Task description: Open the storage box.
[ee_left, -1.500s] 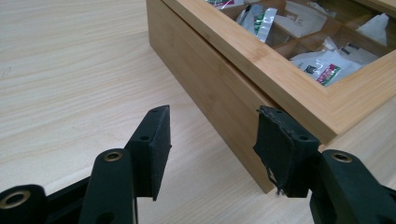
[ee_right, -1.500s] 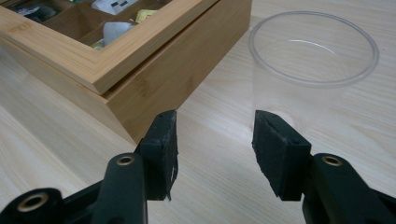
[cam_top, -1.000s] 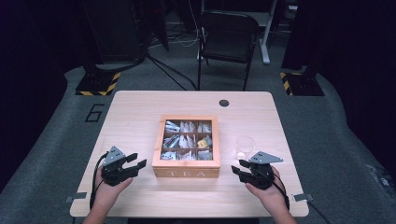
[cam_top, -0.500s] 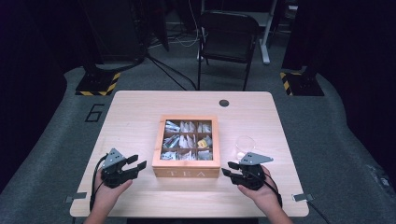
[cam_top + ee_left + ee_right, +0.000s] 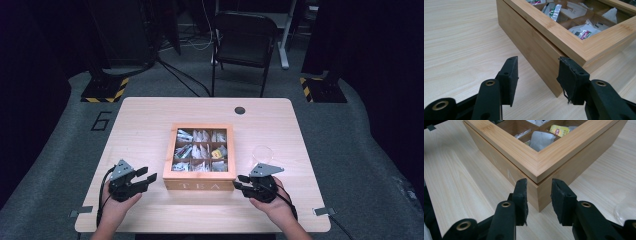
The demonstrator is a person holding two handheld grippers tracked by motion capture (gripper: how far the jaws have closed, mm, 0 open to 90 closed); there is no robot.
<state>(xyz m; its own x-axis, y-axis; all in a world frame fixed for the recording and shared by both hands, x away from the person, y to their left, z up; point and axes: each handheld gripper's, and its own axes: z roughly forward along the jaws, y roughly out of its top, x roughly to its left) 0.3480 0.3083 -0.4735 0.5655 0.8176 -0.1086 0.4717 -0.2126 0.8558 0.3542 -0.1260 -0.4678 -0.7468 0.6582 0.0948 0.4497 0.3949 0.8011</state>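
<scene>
The tea box [image 5: 200,156] sits mid-worktop [image 5: 150,115], lid shut. Since a second ago the right tongs [image 5: 241,182] have slid in to its near right corner, jaws narrowing, partly open and empty. The left tongs [image 5: 146,177] wait partly open, empty, just off the near left corner. Both seem poised for the lid.

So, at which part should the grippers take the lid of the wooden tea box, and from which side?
Probably at the lid's two front corners, coming in from the front. A seam under the frame marks the lid there, and the right gripper and left gripper already face those corners with jaws apart. The hinge side I cannot see.
</scene>
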